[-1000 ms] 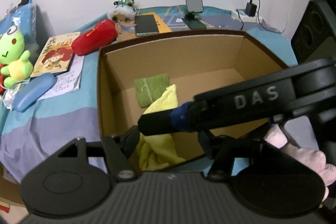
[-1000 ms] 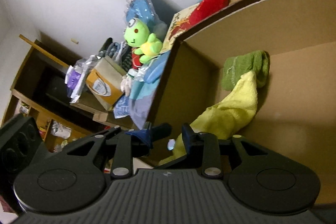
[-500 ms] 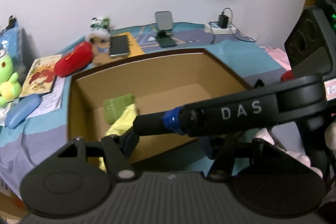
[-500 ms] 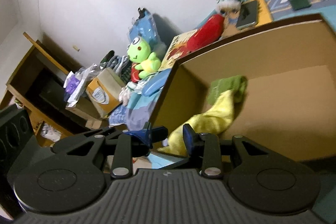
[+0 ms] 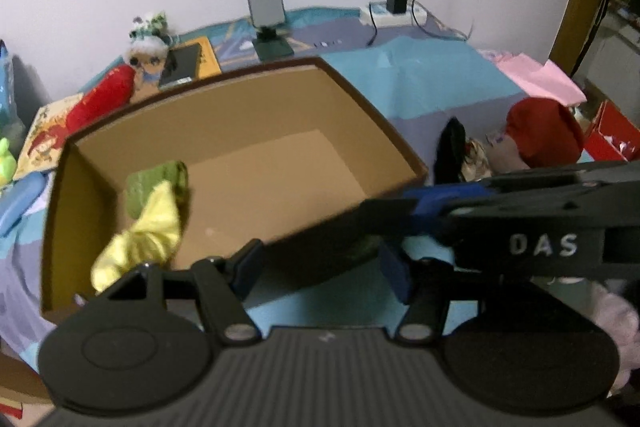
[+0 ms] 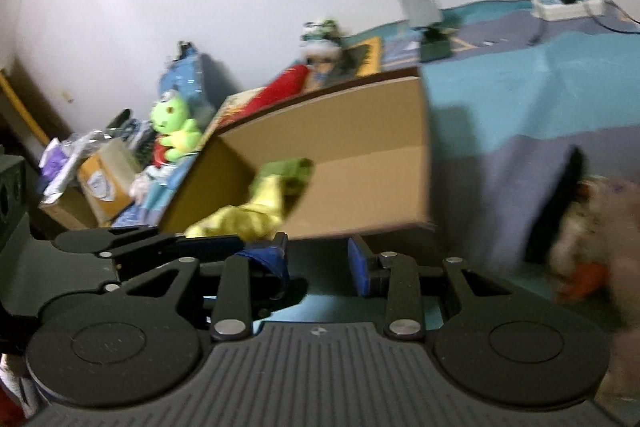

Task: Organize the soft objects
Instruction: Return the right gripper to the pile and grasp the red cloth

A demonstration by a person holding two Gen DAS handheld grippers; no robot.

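Both claws stand with jaws apart and grip nothing: the left claw hangs over the near rim of an open cardboard box, and the right claw is just outside that box's near edge, its arm marked "DAS" crossing the left wrist view. The box sits on a bed spread in teal and purple. Inside the box, against its left wall, a yellow cloth lies crumpled with one end draped toward the near rim, touching a folded green towel behind it. To the right of the box, on the bed, lie a dark plush piece and a red-capped soft toy, both blurred. Beyond the box's left corner a red plush rests beside a picture book, with a green frog toy further left. At the bed's far edge by the wall stand a phone holder and a power strip.
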